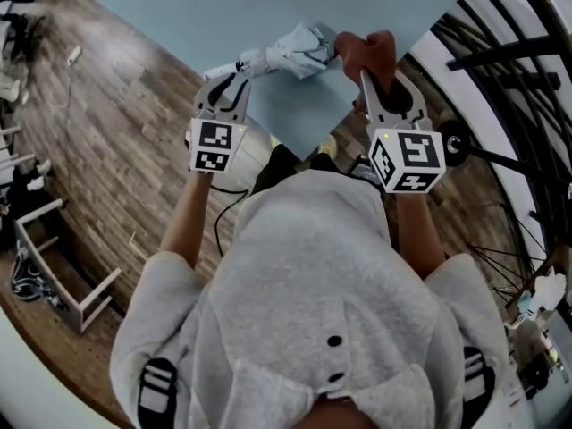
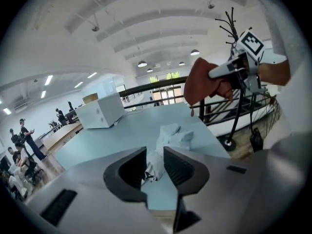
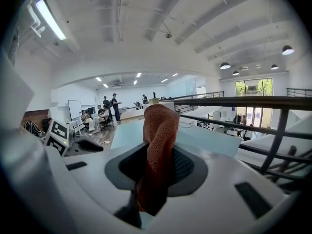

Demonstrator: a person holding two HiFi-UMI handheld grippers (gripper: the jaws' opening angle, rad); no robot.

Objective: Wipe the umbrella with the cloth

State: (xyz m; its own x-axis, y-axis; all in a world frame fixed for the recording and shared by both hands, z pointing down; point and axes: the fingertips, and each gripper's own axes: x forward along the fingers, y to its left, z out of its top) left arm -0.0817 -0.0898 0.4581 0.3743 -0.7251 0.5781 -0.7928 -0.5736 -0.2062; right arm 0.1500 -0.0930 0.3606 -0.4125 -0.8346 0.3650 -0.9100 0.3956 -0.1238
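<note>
Left hand-held gripper [image 2: 155,155]: jaws narrowly apart, with the near end of the umbrella [image 2: 170,135] between them and a gap showing at each pad. Right hand-held gripper [image 3: 158,165]: jaws closed on a rust-red cloth [image 3: 158,130], which stands up out of the grip in a rolled fold. Umbrella: folded, pale grey, lying on the light blue bench [image 1: 268,7] close to its near edge; in the head view its slim end points toward the left hand-held gripper [image 1: 234,77] and its bunched fabric end lies just beside the cloth [image 1: 365,50]. Whether cloth and umbrella touch cannot be told. The right hand-held gripper [image 1: 371,79] sits at the bench edge, well apart from the left one. Further out: a white box [image 2: 100,111] at the far side of the bench, a black railing [image 2: 146,87] behind it, wooden floor [image 1: 116,132] below
</note>
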